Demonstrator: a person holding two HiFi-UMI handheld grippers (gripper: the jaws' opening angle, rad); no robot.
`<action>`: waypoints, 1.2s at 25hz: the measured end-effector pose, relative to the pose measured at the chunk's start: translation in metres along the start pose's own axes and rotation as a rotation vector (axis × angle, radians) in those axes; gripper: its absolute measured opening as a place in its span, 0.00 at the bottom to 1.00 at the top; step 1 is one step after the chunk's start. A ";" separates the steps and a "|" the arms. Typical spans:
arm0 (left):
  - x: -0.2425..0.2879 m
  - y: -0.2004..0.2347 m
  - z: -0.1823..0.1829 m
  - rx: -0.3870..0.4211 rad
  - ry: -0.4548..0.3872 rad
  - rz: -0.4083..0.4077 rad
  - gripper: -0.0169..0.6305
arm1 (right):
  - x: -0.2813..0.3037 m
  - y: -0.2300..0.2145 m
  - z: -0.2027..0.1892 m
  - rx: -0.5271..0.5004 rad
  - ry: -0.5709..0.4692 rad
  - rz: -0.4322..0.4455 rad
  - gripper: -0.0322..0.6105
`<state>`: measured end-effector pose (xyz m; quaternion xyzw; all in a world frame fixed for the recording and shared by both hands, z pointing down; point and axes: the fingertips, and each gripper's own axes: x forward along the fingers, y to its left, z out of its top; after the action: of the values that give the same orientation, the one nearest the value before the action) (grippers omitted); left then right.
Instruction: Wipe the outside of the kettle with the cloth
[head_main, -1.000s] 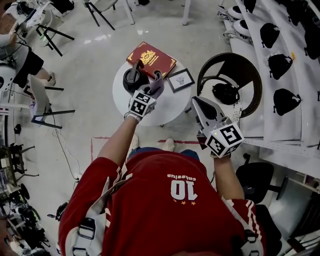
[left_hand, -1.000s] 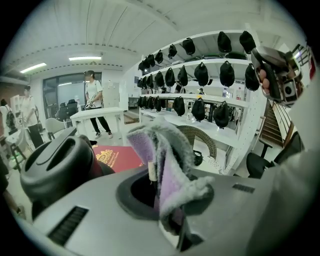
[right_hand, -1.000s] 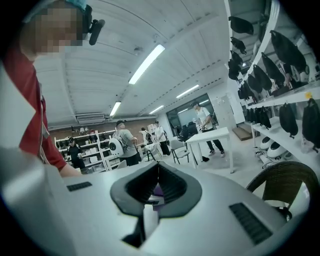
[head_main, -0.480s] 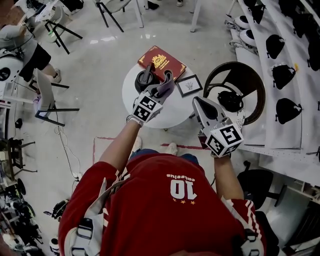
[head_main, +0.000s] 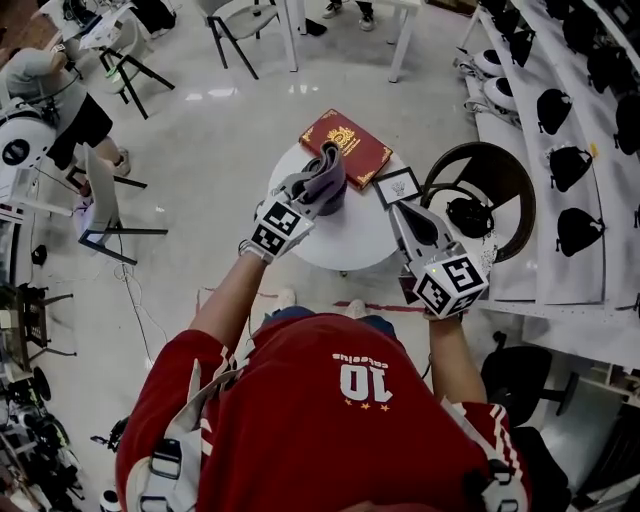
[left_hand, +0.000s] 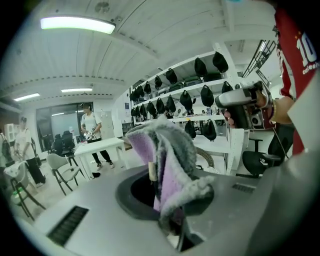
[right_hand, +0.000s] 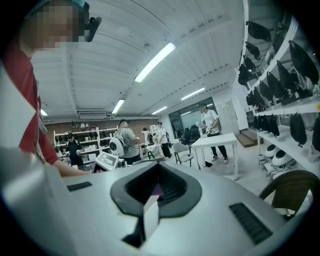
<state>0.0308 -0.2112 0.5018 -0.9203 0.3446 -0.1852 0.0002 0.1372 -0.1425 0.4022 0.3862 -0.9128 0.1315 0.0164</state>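
We see a round white table (head_main: 345, 242) in front of us, with a dark wicker chair (head_main: 519, 176) just to its right. A red book (head_main: 345, 148) lies at the far edge of the tabletop. Near the middle of the table a grey and lilac cloth (head_main: 322, 172) is draped over the kettle (head_main: 334, 202), of which only a dark edge shows beneath it. Our left gripper (head_main: 312, 189) reaches in from the near left and is clenched on the cloth, which bunches up between its jaws in the left gripper view. Our right gripper (head_main: 401, 213) hangs over the table's right edge, its jaws closed together on nothing. A small framed picture (head_main: 397, 186) lies just beyond its tip, right of the book
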 end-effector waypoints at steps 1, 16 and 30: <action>-0.008 0.009 -0.001 0.004 -0.002 0.004 0.10 | 0.004 0.005 0.000 -0.003 -0.001 -0.003 0.08; -0.071 0.107 -0.028 0.024 -0.015 0.001 0.10 | 0.048 0.065 0.000 -0.011 -0.016 -0.102 0.08; -0.032 0.134 -0.082 0.135 0.074 -0.200 0.10 | 0.073 0.089 -0.027 0.047 -0.043 -0.278 0.08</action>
<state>-0.1045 -0.2821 0.5501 -0.9405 0.2377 -0.2409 0.0311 0.0208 -0.1270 0.4174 0.5120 -0.8473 0.1412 0.0058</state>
